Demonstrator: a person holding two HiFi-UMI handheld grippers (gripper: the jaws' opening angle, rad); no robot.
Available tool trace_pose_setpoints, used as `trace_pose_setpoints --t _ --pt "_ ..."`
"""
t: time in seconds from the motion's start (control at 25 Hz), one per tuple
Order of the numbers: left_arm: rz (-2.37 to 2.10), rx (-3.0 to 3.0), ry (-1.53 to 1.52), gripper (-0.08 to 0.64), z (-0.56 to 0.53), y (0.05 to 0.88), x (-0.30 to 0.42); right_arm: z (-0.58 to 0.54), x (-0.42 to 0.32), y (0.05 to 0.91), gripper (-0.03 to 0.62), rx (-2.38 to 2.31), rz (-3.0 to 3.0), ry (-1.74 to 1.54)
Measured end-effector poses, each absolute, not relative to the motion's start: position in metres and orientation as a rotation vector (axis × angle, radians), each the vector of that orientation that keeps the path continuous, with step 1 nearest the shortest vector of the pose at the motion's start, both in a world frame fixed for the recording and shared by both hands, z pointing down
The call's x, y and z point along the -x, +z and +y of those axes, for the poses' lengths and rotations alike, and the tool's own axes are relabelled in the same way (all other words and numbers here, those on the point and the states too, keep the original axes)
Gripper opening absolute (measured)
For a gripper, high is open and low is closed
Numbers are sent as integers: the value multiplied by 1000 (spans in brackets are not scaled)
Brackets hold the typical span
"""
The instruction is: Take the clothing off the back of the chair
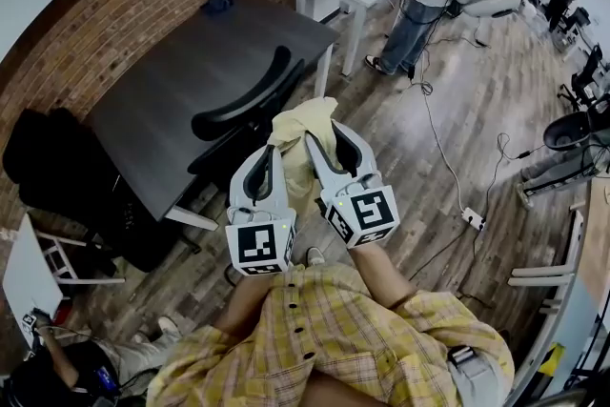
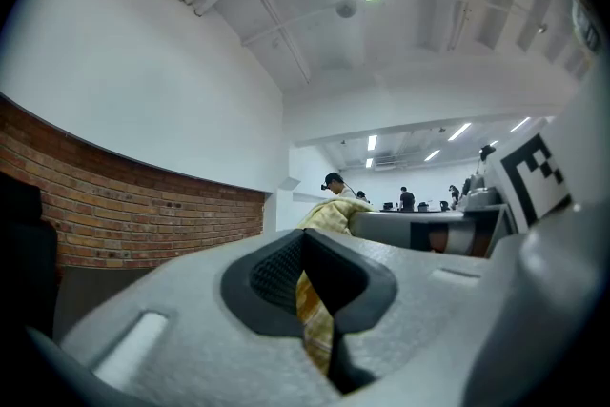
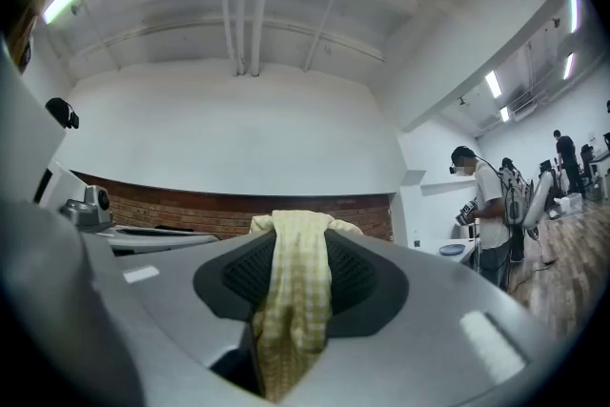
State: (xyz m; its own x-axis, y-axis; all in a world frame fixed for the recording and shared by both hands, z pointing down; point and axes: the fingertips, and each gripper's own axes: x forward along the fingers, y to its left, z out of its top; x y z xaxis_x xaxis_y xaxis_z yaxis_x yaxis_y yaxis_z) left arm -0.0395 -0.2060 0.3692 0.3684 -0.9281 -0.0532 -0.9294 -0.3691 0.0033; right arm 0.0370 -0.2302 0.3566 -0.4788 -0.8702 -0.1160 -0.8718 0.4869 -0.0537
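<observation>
Clothing (image 1: 303, 131): a pale yellow checked garment, bunched at the middle of the head view and held up between the two grippers, with a fold hanging below them.
Chair (image 1: 250, 100): black, just left of the bundle and drawn up to the dark table (image 1: 172, 100). Its curved back looks bare, so I judge the garment is already clear of it. I cannot tell whether a trailing end touches the seat.
Left gripper (image 1: 271, 157): jaws pinched nearly together on a thin fold of the fabric (image 2: 315, 324), which runs down through the narrow gap.
Right gripper (image 1: 329, 143): jaws partly closed on a thicker gather (image 3: 291, 300), which drapes over the tips and hangs down between the pads.
Handling: likely light, soft and limp. It has no stiffness, so it will sag and swing from wherever it is held. It is not fragile, but thin cloth can slide out of a loose pinch.
Where to hold: a doubled or gathered thickness is safer than a single edge. Two holds set apart, as here, keep the loose ends from dragging.
Risk: a hanging end could catch on the chair.
</observation>
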Motion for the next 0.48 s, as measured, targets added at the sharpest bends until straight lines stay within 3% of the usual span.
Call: trace_pose_setpoints --t 0.48 --pt "1769 2569 67 0 -212 375 44 -222 -21 371 152 1530 2622 35"
